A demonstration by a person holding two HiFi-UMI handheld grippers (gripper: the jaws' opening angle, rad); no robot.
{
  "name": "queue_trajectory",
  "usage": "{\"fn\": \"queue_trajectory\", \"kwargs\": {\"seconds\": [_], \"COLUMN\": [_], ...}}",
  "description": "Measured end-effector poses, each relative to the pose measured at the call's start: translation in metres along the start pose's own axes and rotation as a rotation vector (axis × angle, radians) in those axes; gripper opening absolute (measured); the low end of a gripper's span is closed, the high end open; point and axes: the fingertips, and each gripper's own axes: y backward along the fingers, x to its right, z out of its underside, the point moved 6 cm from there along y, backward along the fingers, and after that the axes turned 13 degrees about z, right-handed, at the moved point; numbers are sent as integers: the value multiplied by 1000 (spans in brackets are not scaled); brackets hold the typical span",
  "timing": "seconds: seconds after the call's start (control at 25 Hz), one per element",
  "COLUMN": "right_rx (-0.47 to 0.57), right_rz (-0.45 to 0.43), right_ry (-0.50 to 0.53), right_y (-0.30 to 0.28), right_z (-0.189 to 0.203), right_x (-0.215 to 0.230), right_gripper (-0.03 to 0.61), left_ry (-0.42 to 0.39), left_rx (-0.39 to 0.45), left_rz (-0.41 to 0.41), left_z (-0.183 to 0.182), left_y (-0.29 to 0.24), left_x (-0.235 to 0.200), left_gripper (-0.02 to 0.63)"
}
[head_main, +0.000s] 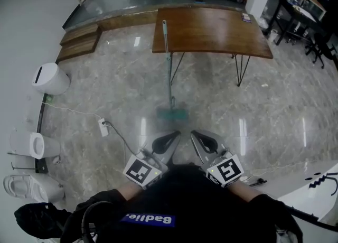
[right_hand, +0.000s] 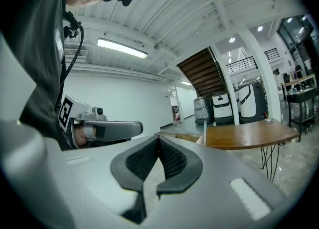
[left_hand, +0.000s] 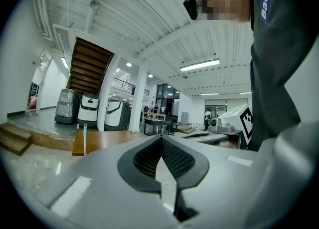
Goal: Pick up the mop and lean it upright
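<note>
Head view, mop point(head_main: 169, 73) upright against table point(head_main: 222, 30), left gripper point(head_main: 175, 135), right gripper point(head_main: 195, 134) both clenched, empty

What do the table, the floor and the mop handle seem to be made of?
Table: brown wood top, grain visible, slight sheen; thin dark legs, probably metal.
Floor: polished stone or tile, veined, with bright reflections.
Mop: pale green handle, plastic or coated metal; cannot tell which.
</note>
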Motion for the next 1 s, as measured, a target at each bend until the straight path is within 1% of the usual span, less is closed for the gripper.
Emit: {"fn": "queue_trajectory", "kwargs": {"seconds": [0.16,0.28,0.56,0.68,0.8,1.0], "right_rx": [-15,-21,-34,-41,-50,-37], "right_rz": [24,53,120,158,199,239], "right_ry": [17,27,14,2,-8,5], "right_y": [-22,-45,-122,-159,-192,-232], "right_z": [-2,-7,-20,-26,-33,-46], "right_x": [4,8,17,18,16,11], "right_gripper": [5,5,5,5,5,6], "left_ry": [12,21,32,23,36,22], "left_rx": [12,21,31,30,30,44], "left_rz": [24,45,84,106,123,140], "left_z": [0,-3,-12,-17,-24,-34], "left_y": [-2,-4,-3,2,10,18], "left_x": [-26,-53,-139,-178,-214,-262], "left_gripper": [14,14,14,14,14,14]}}
